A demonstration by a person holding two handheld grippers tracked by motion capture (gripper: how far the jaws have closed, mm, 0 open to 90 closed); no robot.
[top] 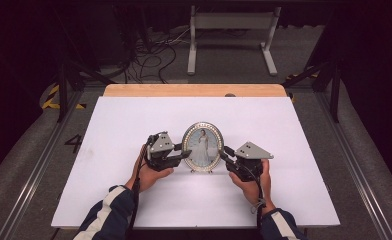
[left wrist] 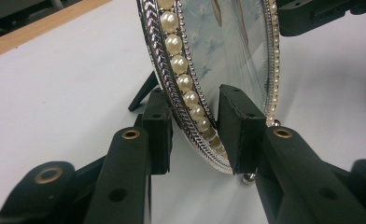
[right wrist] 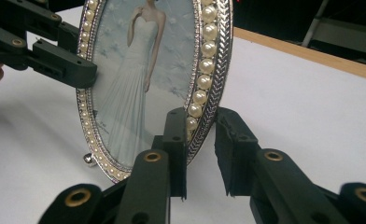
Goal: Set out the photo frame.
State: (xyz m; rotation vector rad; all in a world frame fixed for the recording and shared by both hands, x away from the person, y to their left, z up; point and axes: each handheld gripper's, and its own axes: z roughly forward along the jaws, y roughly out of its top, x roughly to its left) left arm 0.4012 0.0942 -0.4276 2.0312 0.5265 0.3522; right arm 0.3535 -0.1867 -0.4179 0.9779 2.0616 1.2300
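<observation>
Standing upright near the middle of the white tabletop (top: 134,200), an oval pearl-rimmed picture frame (top: 202,146) sits between two grippers. The left hand-held gripper (top: 186,154) straddles its left rim, jaws slightly apart, one pad near the glass. The right hand-held gripper (top: 223,152) brackets the right rim, a gap showing behind the frame.

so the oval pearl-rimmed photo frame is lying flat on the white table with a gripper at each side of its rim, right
Not quite: the photo frame is standing upright on its small feet, not lying flat. The high view shows it standing on the white table, with the left gripper and the right gripper at either side of its rim.
</observation>
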